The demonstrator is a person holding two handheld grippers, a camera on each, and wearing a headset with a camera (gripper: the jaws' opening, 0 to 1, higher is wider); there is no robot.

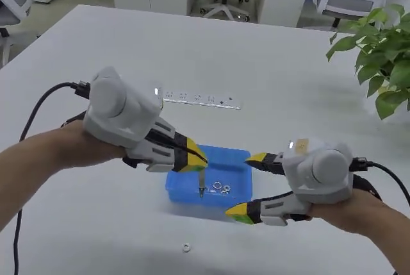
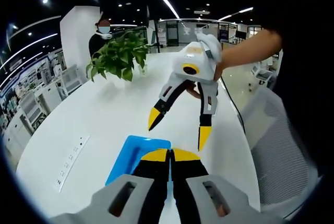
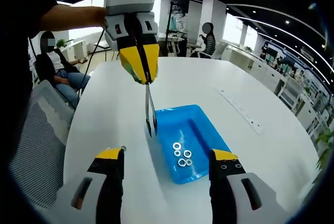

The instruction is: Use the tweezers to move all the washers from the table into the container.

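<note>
Left tongs (image 1: 192, 158) are pinched narrow on the tweezers (image 1: 201, 183), whose tips point down into the blue container (image 1: 238, 157). Right tongs (image 1: 245, 184) gape wide just beside the container. Several washers (image 1: 221, 189) lie inside the container, and a lone washer (image 1: 186, 247) lies on the worktop (image 1: 192, 50) near it.

container (image 3: 194, 121): blue plastic, smooth, slight gloss. washers (image 3: 181, 154): bright shiny metal. tweezers (image 3: 149, 110): dark metal, dull sheen. table (image 3: 104, 114): white, smooth, matt.
</note>
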